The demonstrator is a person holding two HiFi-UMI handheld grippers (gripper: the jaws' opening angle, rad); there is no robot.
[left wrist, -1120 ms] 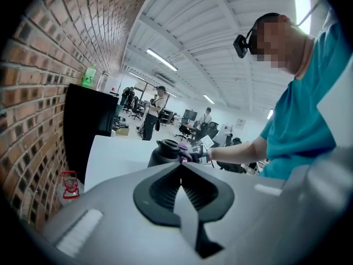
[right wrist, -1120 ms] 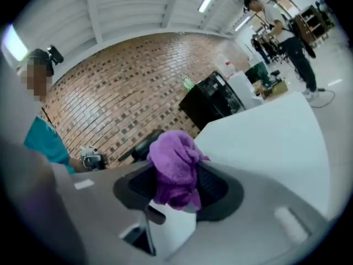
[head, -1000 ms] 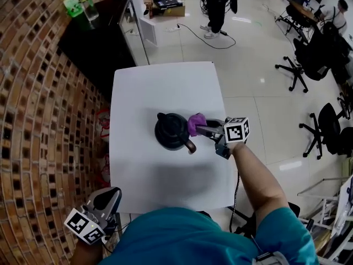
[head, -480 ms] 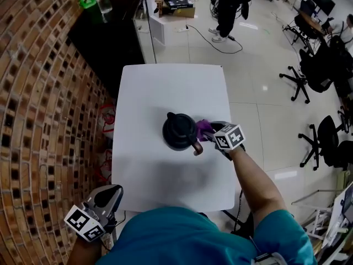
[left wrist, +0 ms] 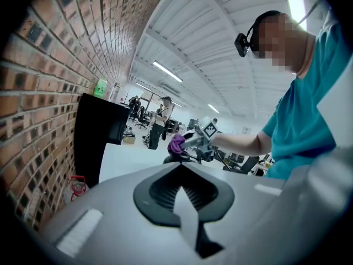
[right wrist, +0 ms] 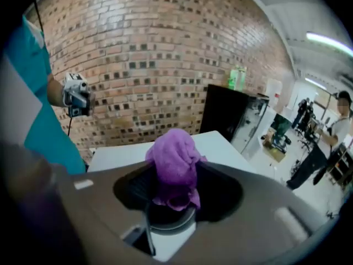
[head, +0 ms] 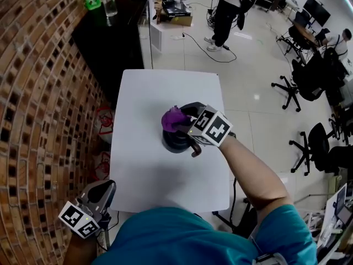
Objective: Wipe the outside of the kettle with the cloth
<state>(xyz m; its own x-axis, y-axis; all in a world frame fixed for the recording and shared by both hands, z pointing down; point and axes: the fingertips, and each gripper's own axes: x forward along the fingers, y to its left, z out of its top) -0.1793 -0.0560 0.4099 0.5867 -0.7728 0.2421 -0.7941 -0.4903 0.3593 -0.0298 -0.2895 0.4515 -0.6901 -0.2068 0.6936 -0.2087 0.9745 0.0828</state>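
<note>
Head view, right gripper [head: 184, 114] gripping cloth [head: 172, 118], kettle [head: 175, 142]

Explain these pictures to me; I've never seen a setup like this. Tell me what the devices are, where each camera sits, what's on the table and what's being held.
There is no robot here: a person holds a two-jaw gripper in each hand. The head view comes from a camera on the person's head, looking steeply down at a white table. The other two views come from cameras riding on the grippers, each looking along its own jaws. On the table stands a dark kettle. The right gripper, which carries a cube with square markers, is shut on a purple cloth and holds it at the top of the kettle. The left gripper hangs off the table's near left corner, its jaws together with nothing between them.
</note>
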